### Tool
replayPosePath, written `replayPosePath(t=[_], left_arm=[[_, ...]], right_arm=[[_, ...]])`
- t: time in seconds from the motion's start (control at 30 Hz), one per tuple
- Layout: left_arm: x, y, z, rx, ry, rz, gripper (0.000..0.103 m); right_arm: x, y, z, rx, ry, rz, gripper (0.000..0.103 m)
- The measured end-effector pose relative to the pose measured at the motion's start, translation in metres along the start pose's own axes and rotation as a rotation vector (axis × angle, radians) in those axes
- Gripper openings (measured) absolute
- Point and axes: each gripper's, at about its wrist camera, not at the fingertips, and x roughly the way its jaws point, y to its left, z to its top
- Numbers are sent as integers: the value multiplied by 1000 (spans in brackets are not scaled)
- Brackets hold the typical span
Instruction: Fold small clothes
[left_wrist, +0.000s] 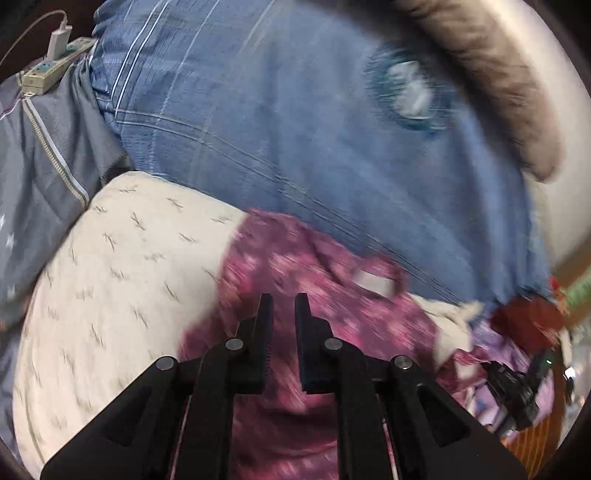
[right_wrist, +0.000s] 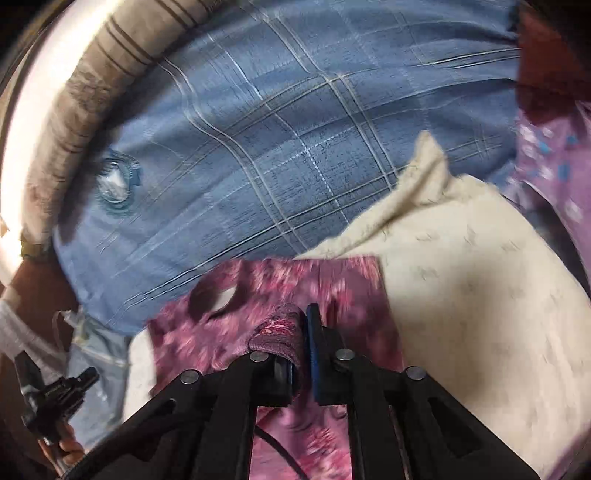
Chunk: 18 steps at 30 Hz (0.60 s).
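A small magenta floral garment (left_wrist: 295, 266) lies partly on a cream pillow (left_wrist: 122, 266) and partly on the blue plaid bedsheet (left_wrist: 258, 122). My left gripper (left_wrist: 283, 306) hovers over it, its jaws nearly together with only a thin slit and nothing caught between them. In the right wrist view the same garment (right_wrist: 207, 332) spreads ahead of my right gripper (right_wrist: 301, 321), which is shut on a rolled fold of the fabric (right_wrist: 277, 328). Both views are blurred by motion.
A power strip with a white charger (left_wrist: 55, 59) lies at the bed's far left beside a grey zipped cover (left_wrist: 44, 162). A lilac printed cloth (right_wrist: 550, 173) and a dark red item (right_wrist: 546, 55) sit to the right. A brown striped pillow (right_wrist: 74, 96) borders the sheet.
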Motion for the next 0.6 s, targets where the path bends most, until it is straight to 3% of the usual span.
replayPosePath(t=[0.07,0.13,0.2,0.27,0.3,0.33,0.47,0.6], left_arm=[[26,11,10,-17,58,56,8],[34,24,8,-30,91,58,8],[27,39,-4,-24,119,-8,11],[20,47,-19,12,162,-52,30],[16,49,-29,33,185,-67,51],[13,48,-39,57,208,-72,63],[11,39,-85,179,286,-84,64],[28,26,-103,233,312,-49,65]], right_arm=[[49,-2,9,-4,136,-41,25],[93,-17,11,18,267,-110,26],[96,-33,8,63,272,-44,27],[85,-47,6,104,239,47,39],[80,-52,6,112,228,78,47],[74,-58,5,118,225,105,50],[52,-77,-2,109,228,172,52],[36,-94,-13,221,238,353,59]])
